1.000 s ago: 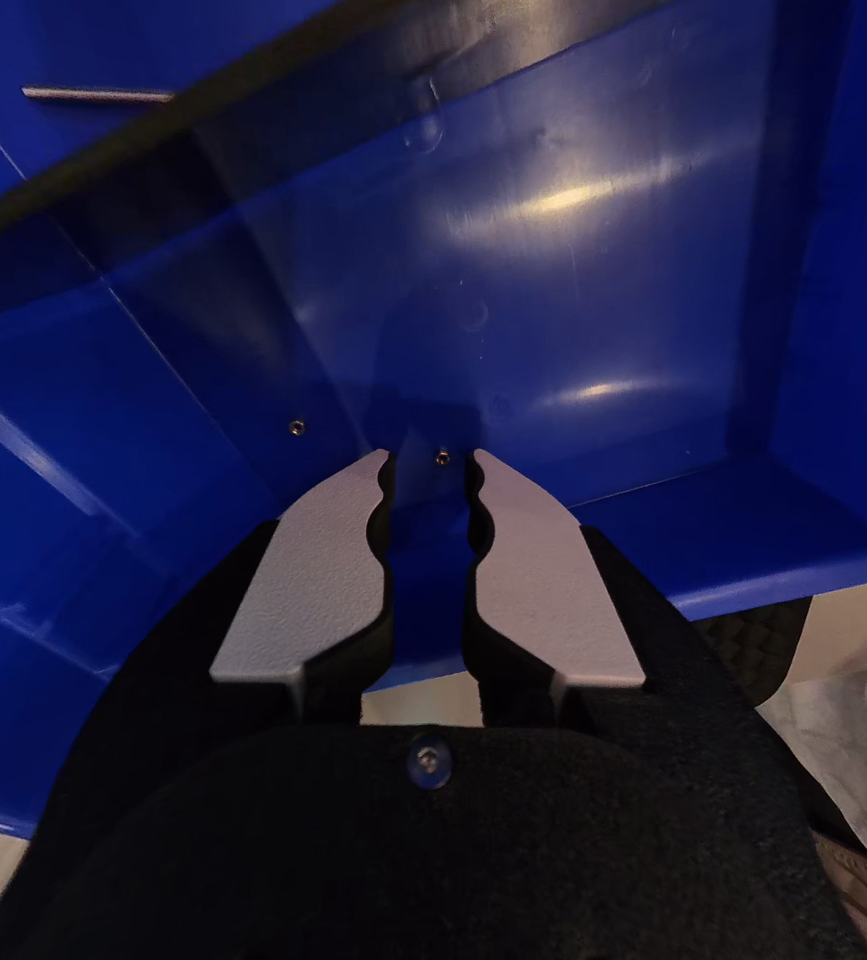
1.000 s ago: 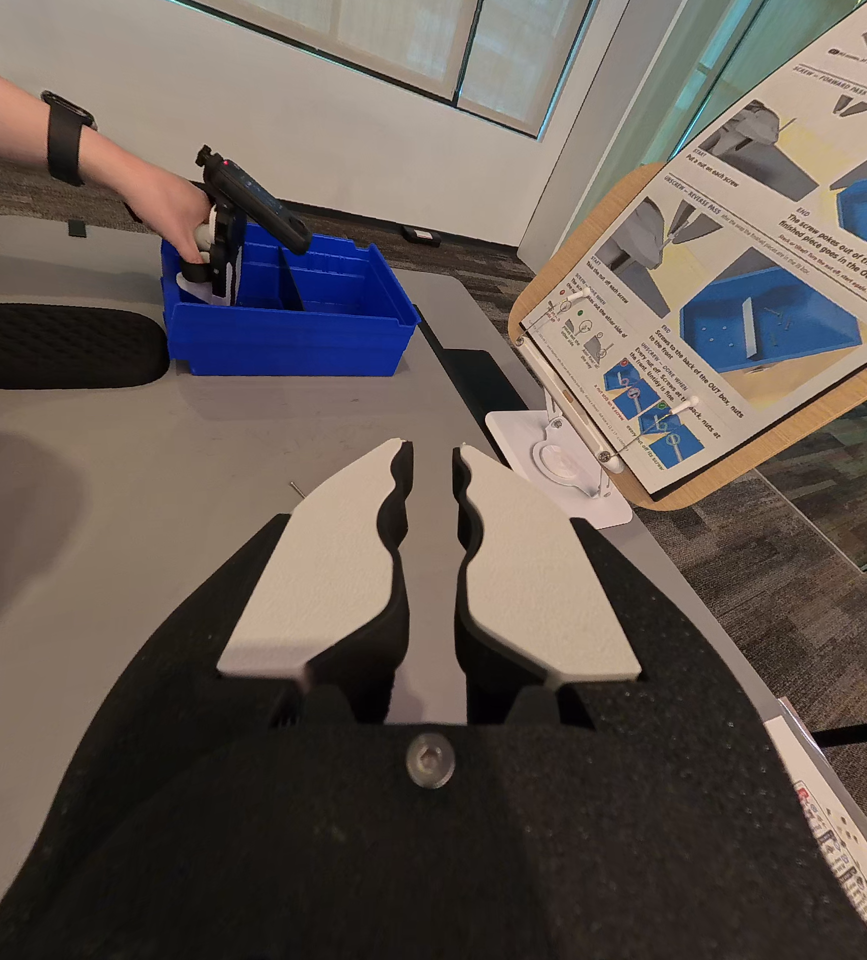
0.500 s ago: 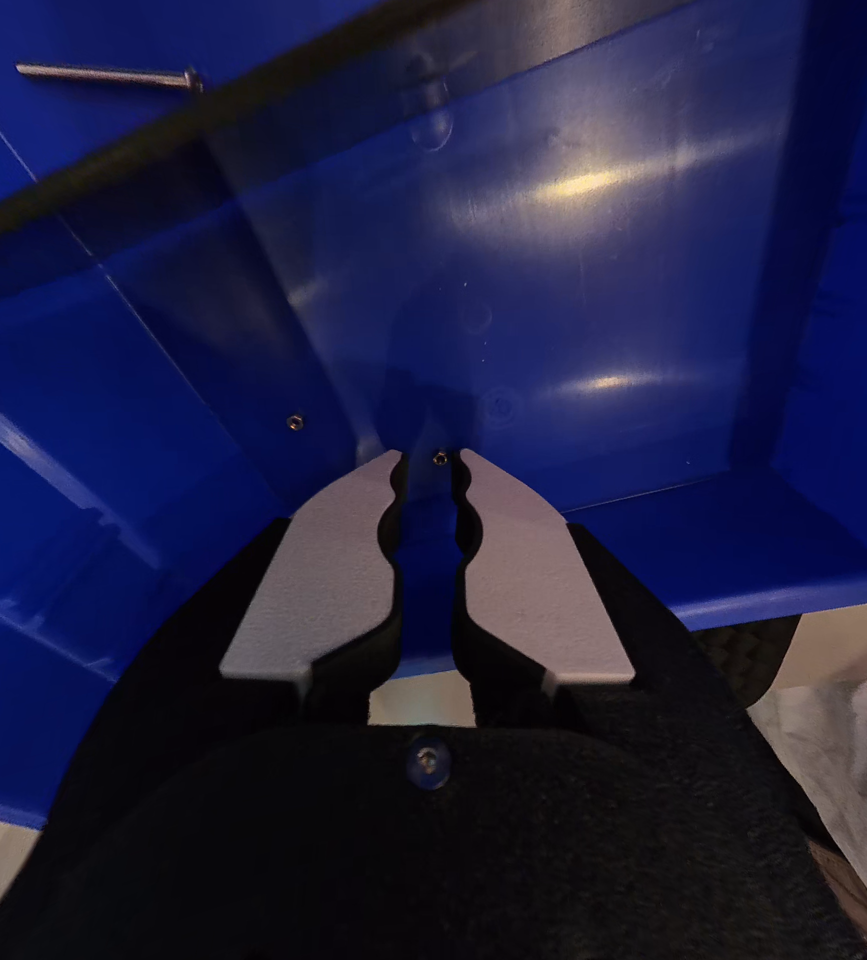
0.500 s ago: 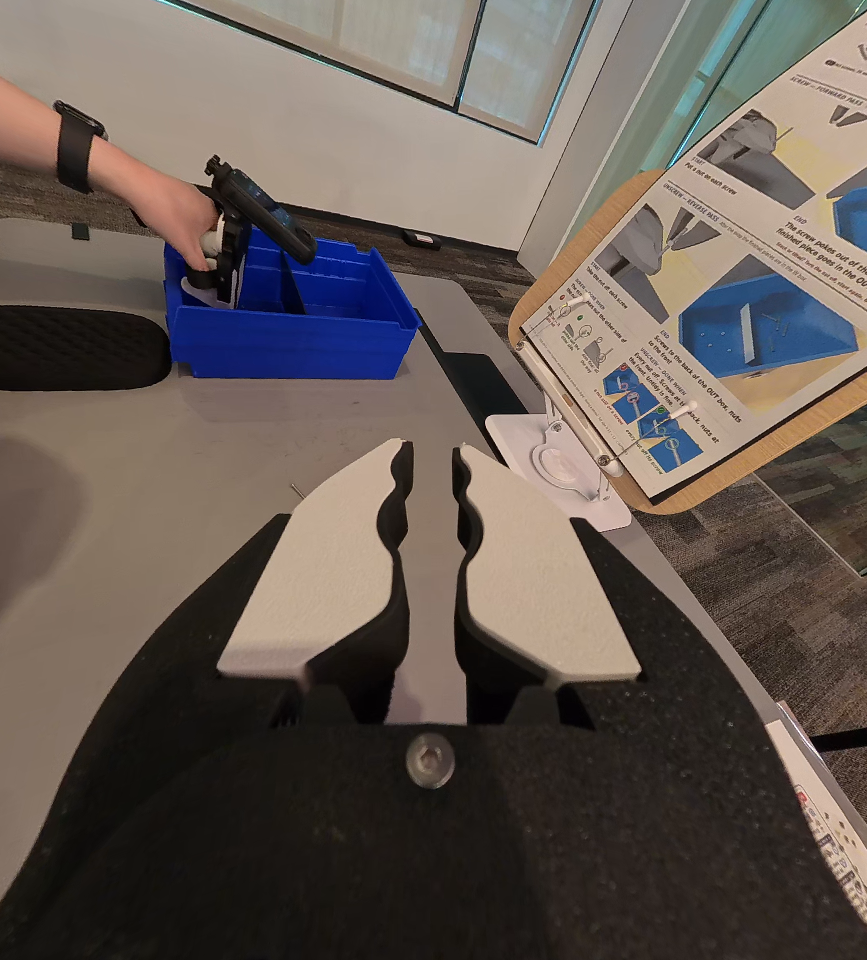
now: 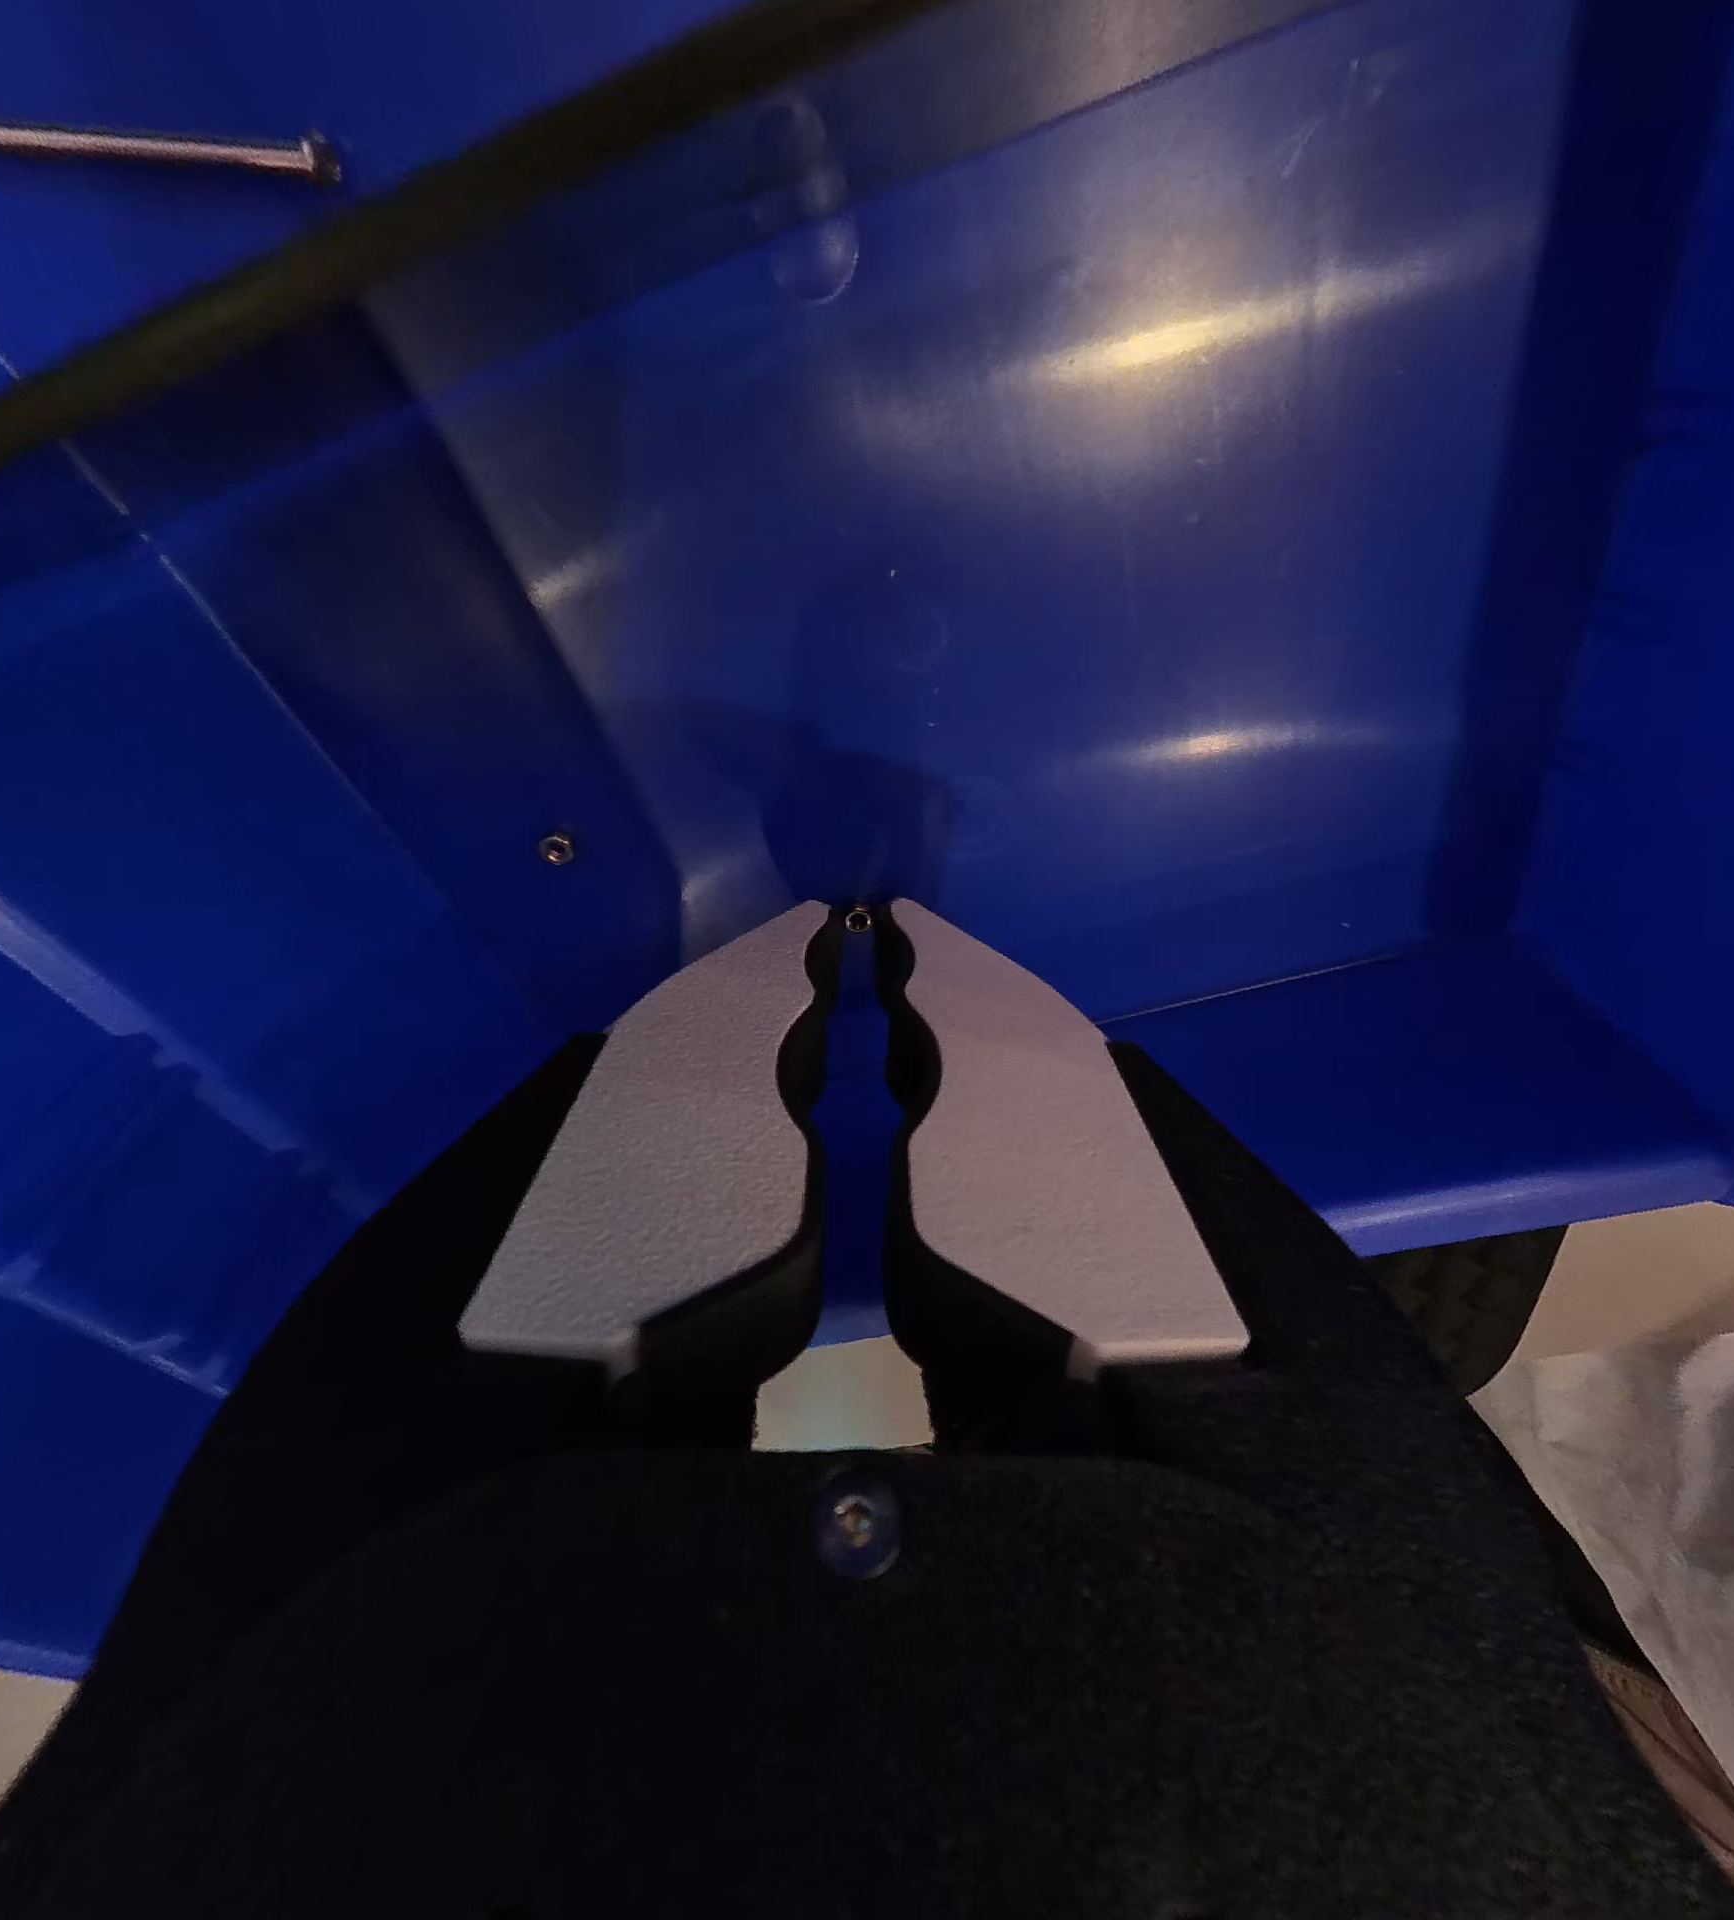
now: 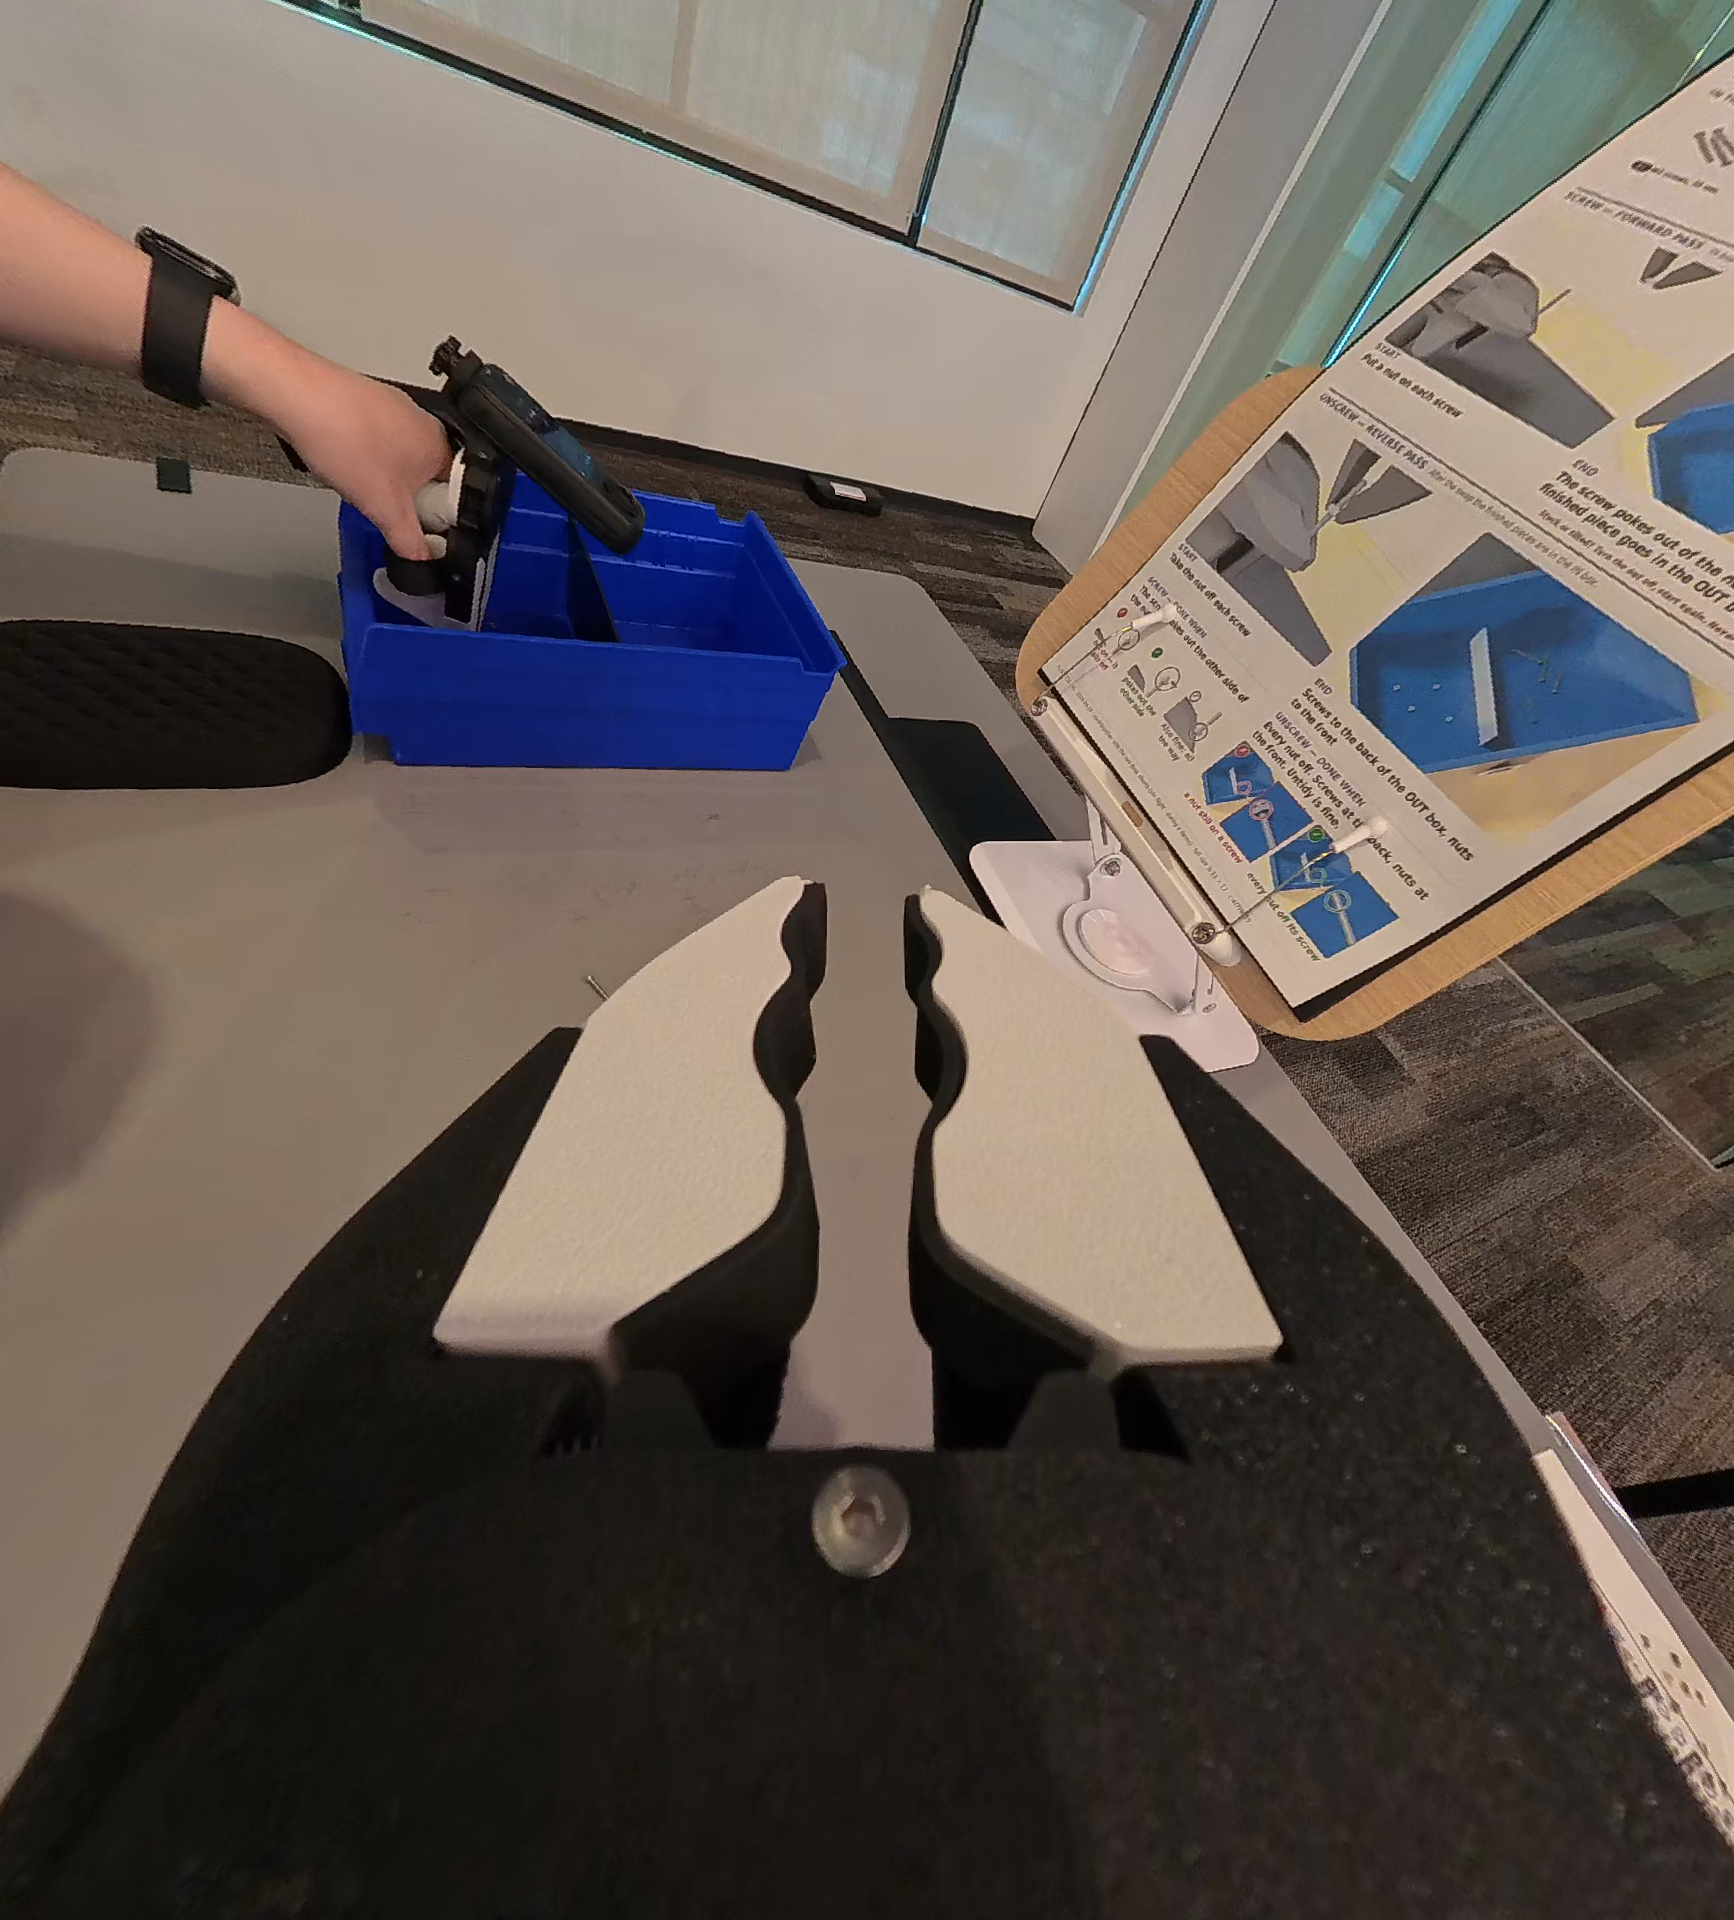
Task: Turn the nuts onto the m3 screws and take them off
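In the left wrist view my left gripper (image 5: 856, 914) reaches down into the blue bin (image 5: 1154, 520). Its fingertips are shut on a small metal nut (image 5: 856, 920) on the bin floor. A second nut (image 5: 556, 849) lies loose to the left. A long screw (image 5: 146, 149) lies beyond the black divider (image 5: 323, 260). In the right wrist view my right gripper (image 6: 865, 899) hangs open and empty over the grey table (image 6: 427, 935). A thin screw tip (image 6: 593, 982) shows beside its left finger. The left gripper also shows far off in the bin (image 6: 582, 686), as the left tool (image 6: 473, 520) in a hand.
A black padded rest (image 6: 115, 701) lies left of the bin. An instruction board (image 6: 1465, 623) on a white stand (image 6: 1102, 935) stands at the table's right edge. A white sheet (image 5: 1694, 1507) lies outside the bin at lower right in the left wrist view. The grippers' ends are close to 55 cm from one another.
My left gripper's jaws have closed from wide apart onto the nut between their tips. The right gripper has stayed still and open.
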Motion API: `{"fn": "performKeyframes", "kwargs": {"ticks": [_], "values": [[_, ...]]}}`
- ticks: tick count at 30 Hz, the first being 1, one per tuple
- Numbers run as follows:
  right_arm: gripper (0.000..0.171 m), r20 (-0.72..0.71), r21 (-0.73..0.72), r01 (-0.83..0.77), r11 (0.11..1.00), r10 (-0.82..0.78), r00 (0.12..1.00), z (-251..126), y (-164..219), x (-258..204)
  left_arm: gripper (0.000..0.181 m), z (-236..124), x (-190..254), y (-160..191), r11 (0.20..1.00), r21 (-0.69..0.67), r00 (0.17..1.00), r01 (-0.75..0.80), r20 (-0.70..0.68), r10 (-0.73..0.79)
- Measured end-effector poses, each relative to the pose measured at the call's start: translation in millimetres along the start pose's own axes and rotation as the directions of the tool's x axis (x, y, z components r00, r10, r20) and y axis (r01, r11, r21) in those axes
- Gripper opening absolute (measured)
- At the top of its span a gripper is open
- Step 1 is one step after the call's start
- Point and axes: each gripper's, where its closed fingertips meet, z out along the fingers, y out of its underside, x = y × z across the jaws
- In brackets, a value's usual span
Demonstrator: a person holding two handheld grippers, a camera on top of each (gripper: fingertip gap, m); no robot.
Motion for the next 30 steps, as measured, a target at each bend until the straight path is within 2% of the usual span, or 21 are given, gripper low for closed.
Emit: {"fn": "performKeyframes", "kwargs": {"ticks": [13, 17, 21, 24, 26, 28, 30], "values": [[0.014, 0.003, 0.010, 0.002, 1.000, -0.002, 1.000, -2.0, -2.3, -0.2, 0.005, -7.1, 0.2, -0.7, 0.998, 0.055, 1.000, -0.007, -0.010, 0.008], [0.014, 0.008, 0.007, -0.001, 1.000, 0.001, 1.000, -1.3, -1.7, -0.9, 0.005, -30.8, -0.4, -0.5, 0.994, 0.108, 1.000, -0.006, -0.014, 0.008], [0.014, 0.009, 0.004, -0.004, 1.000, 0.004, 1.000, 0.0, -0.8, -0.7, 0.005, -87.3, 15.1, -12.3, 0.970, 0.239, 0.998, -0.048, -0.016, 0.053], [0.014, 0.009, -0.001, -0.009, 1.000, 0.009, 1.000, 1.2, 0.7, -0.1, 0.005, -141.2, 68.5, -28.4, 0.922, 0.357, 0.982, -0.149, -0.055, 0.180], [0.014, 0.013, -0.002, -0.011, 1.000, 0.011, 1.000, 2.4, 0.9, -0.8, 0.005, -165.2, 125.6, -36.9, 0.865, 0.400, 0.938, -0.303, -0.037, 0.346], [0.014, 0.016, -0.007, -0.010, 1.000, 0.010, 1.000, 3.4, 1.6, -1.9, 0.005, -169.0, 183.1, -48.1, 0.784, 0.416, 0.870, -0.461, 0.036, 0.492], [0.014, 0.019, -0.010, -0.005, 1.000, 0.005, 1.000, 3.4, 1.6, -3.4, 0.005, -149.6, 237.1, -59.2, 0.703, 0.381, 0.778, -0.601, 0.077, 0.623]]}}
